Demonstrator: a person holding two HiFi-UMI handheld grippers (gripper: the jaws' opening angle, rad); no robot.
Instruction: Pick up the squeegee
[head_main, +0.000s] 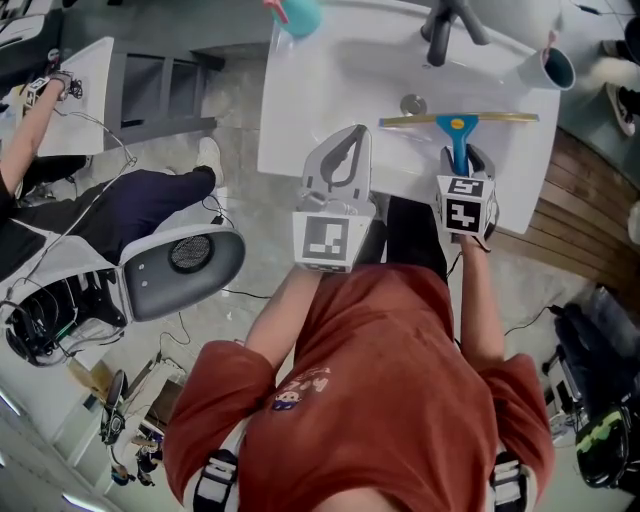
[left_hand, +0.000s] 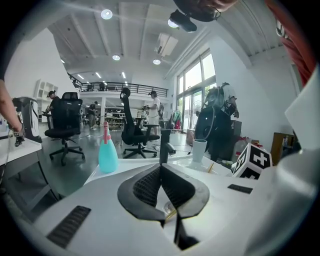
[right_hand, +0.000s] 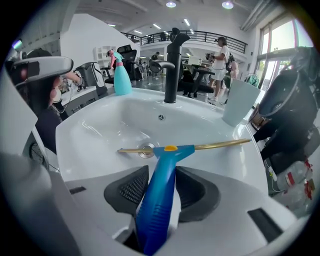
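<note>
Gripping the squeegee (right_hand: 159, 197) with the right tongs (right_hand: 162, 170) at the sink (right_hand: 115, 120)

Stands at a white worktop (head_main: 285, 130) with the sink sunk into it, facing the far rim. Holds the right tongs tilted steeply down over the near rim, closed on the blue handle (head_main: 459, 150). Shows, in the right gripper view, dark ribbed pads (right_hand: 127, 187) set against either side of that handle, which runs back between them towards the camera and reaches forward past their tips. Ends, out ahead of the tips, in a long brass-coloured blade (right_hand: 220, 145) lying crosswise over the basin, just on the near side of the round drain (head_main: 413, 104), with its left part passing in front of the drain. Cannot tell whether the blade rests on the basin or hangs just clear of it.

Holds the left tongs (head_main: 353, 133) just to the left of the right ones, over the near rim and pointing close to level. Shut tip to tip, with nothing between the pads. Through the slit below the tips in the left gripper view, a glimpse of the drain and a sliver of the blade.

Along the far rim, from left to right: a teal spray bottle (right_hand: 121, 75) with a pink top, a black tap (right_hand: 172, 65) standing upright at the middle, a pale cup (right_hand: 240, 102) at the right corner. All three well apart from the squeegee.

Off to the left on the floor side, a seated person (head_main: 140, 205) in dark trousers. Further back in the room, black office chairs (left_hand: 65, 120)
</note>
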